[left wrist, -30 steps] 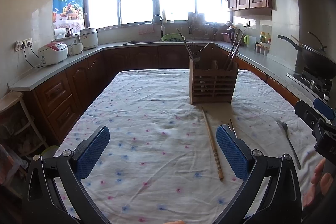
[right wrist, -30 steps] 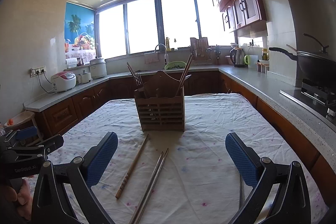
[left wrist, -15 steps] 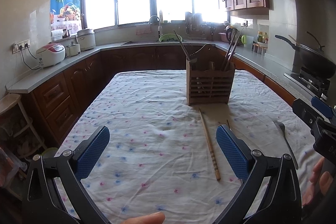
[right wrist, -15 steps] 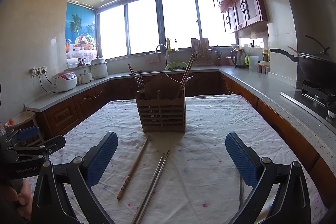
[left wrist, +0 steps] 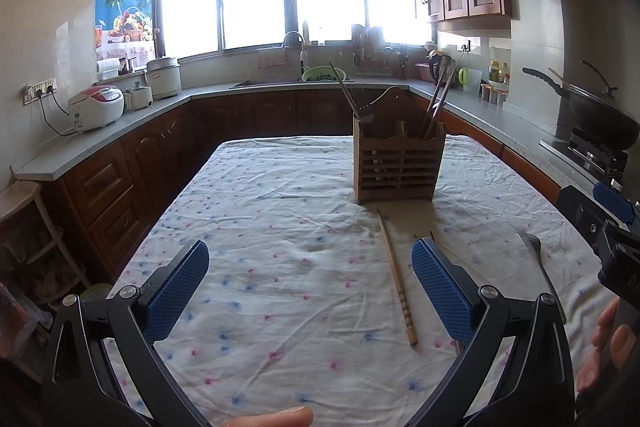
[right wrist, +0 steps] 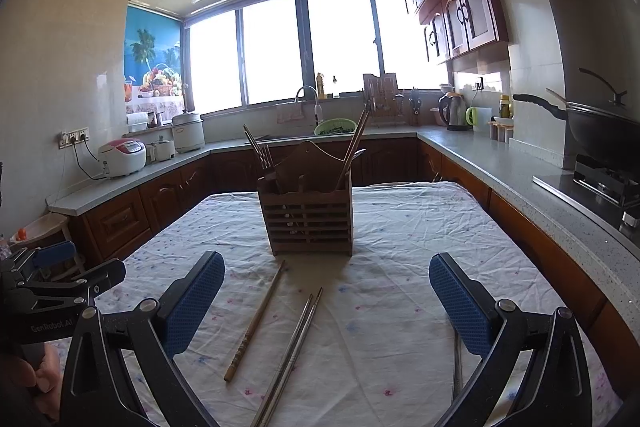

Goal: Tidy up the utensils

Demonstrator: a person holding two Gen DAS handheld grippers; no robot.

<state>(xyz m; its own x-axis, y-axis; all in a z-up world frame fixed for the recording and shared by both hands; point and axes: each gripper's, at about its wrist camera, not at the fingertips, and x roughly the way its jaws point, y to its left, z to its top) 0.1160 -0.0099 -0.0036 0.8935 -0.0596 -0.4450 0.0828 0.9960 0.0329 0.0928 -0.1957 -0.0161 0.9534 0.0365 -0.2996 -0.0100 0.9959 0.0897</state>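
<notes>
**Both grippers held wide over the cloth, utensils loose before the wooden holder**

The left gripper (left wrist: 310,277) hung low in the frame with its blue pads (left wrist: 178,289) spread far apart and nothing between them. The right gripper (right wrist: 326,301) was likewise gaping, its pads (right wrist: 460,309) holding nothing.

The slatted wooden holder (right wrist: 308,215) stood upright at the centre of the right wrist view, right of centre in the left wrist view (left wrist: 398,165), on the flower-dotted tablecloth (left wrist: 260,211). Several utensils leaned out of its top at both ends.

Just below the holder, a wooden chopstick (right wrist: 256,323) lay on the cloth, running down toward the lower left of the right wrist view; in the left wrist view it (left wrist: 396,277) sat just left of the right-hand pad. Beside it lay a pair of metal chopsticks (right wrist: 294,347), close together, near the bottom centre. A fork (left wrist: 540,267) lay on the cloth at the right edge of the left wrist view, well apart from the holder. At the far right of both views a black wok (right wrist: 604,133) sat on the stove
</notes>
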